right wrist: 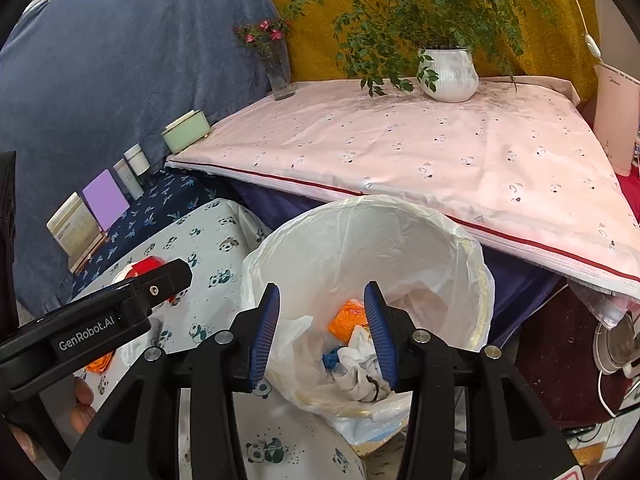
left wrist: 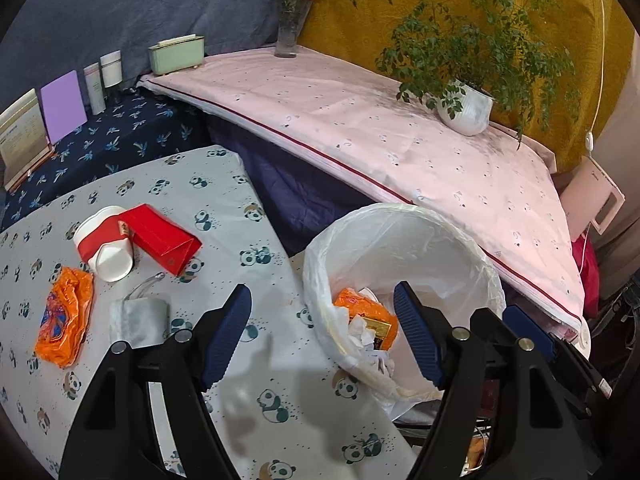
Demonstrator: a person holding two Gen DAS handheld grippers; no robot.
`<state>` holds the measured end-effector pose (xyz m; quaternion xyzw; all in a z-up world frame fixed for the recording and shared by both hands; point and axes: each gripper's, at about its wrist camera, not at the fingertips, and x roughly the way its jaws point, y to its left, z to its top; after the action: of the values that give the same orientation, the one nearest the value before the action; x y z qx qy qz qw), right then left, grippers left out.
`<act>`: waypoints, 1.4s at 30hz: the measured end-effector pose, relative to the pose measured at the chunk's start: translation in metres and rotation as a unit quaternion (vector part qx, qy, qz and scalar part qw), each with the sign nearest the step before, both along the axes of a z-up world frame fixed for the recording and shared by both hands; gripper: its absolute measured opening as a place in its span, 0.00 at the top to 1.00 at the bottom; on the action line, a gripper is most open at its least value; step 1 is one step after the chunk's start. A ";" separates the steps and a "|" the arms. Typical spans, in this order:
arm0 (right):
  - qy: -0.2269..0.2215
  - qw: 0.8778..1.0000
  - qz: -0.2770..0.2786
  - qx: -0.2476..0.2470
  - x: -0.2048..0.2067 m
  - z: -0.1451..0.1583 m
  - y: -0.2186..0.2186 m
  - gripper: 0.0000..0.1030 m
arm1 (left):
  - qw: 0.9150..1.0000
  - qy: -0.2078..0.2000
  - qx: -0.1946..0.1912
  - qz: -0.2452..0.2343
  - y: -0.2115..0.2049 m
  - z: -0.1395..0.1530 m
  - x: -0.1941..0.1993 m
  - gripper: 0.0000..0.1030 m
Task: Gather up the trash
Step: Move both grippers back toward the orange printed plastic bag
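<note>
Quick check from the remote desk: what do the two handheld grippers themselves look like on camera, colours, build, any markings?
Both match. The left gripper and right gripper have black, angular plastic finger arms with round silver pivot bolts, tipped by dark blue ribbed pads. In the right wrist view the left gripper's black body bears white "GenRobot.AI" lettering and a small screw. No cables or sleeves show.

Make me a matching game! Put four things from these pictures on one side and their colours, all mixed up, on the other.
Things:
1. box lying beside the paper cup
2. crinkly wrapper on the panda cloth
3. standing card at the back
4. tissue holder near the flower vase

Colours:
A. purple
B. pale green
C. red
D. orange

Pairs: 1-C, 2-D, 3-A, 4-B
</note>
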<state>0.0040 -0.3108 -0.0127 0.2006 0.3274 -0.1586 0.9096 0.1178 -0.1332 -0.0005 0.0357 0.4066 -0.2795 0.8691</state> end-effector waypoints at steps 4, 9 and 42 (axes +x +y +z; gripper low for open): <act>0.001 1.000 0.009 -0.004 0.001 0.003 0.011 0.54 | 1.000 0.005 -0.002 0.012 0.016 -0.001 0.003 0.32; -0.001 1.000 0.024 -0.010 0.004 0.008 0.031 0.48 | 0.999 0.013 -0.010 0.041 0.044 -0.003 0.007 0.26; 0.038 0.986 0.161 -0.026 0.057 -0.005 0.180 0.42 | 0.977 0.047 -0.004 0.210 0.232 -0.041 0.039 0.25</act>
<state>0.0609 -0.1307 -0.0175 0.1151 0.3857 -0.0257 0.9150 0.1565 0.0990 -0.0413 -0.0674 0.4439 -0.0937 0.8886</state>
